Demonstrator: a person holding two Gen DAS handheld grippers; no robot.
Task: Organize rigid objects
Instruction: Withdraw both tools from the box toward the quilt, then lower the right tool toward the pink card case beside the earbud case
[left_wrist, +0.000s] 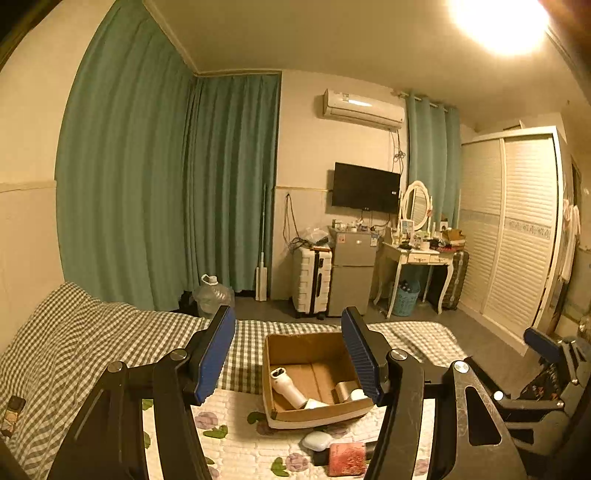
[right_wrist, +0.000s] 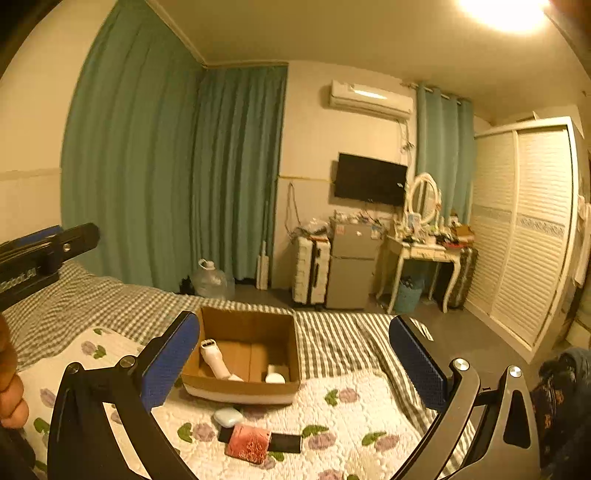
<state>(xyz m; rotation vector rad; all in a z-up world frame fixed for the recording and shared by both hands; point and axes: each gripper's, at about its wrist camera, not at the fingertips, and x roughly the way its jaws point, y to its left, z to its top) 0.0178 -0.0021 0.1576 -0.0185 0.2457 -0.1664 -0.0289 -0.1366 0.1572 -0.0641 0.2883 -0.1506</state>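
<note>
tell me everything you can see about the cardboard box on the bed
The cardboard box is brown, shallow and open-topped, with a pale band along its near bottom edge. It sits flat on the bed, partly on the flowered quilt and partly on the checked sheet. Inside, a white handheld device leans against the left wall, and a small white round item lies near the right corner. Neither claw touches it.

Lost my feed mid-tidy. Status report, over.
Left claw open, right claw open, both empty. Brown cardboard box holds white handheld device. Pale oval case, pink patterned item on quilt, unobstructed.
</note>
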